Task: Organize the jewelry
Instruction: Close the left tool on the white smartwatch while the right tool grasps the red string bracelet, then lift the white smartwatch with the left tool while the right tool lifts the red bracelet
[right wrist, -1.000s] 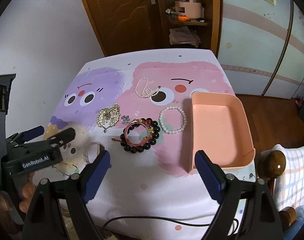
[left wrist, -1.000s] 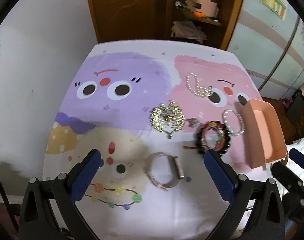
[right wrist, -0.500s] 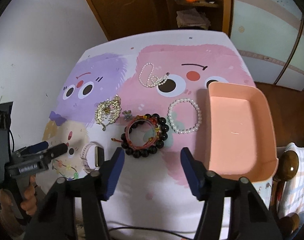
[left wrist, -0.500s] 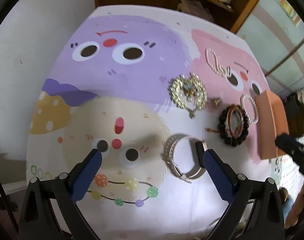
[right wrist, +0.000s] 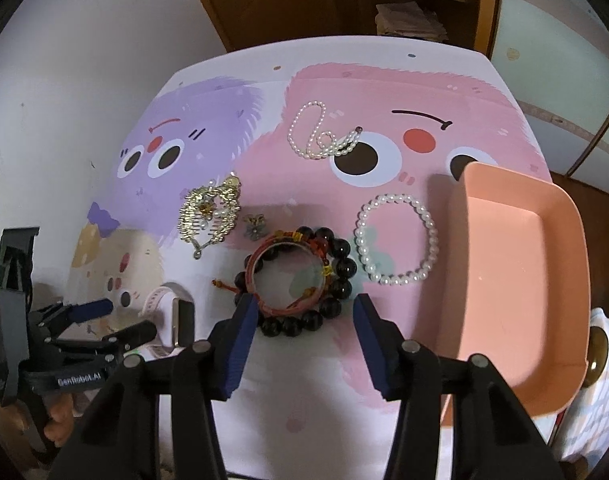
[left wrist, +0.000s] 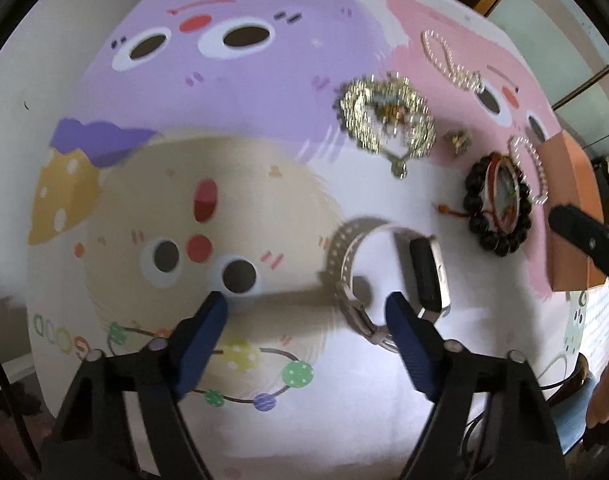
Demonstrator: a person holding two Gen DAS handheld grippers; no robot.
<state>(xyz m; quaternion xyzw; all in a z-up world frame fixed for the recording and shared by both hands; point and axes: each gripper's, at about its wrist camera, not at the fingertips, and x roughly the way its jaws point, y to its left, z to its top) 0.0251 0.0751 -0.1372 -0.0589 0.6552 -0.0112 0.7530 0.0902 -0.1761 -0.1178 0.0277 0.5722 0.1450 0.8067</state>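
Your left gripper (left wrist: 306,306), jaws apart, hovers beside the watch (left wrist: 388,276) on the cartoon tablecloth (left wrist: 264,120), while your right gripper (right wrist: 300,312), also parted, frames the dark bead bracelet (right wrist: 300,280) near the pink tray (right wrist: 520,280).

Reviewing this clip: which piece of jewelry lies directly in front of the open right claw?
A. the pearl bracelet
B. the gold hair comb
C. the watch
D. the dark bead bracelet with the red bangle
D: in the right wrist view, the right claw is open with its two blue fingers flanking the near edge of the dark bead bracelet, while the pearl bracelet lies farther right, beside the pink tray.
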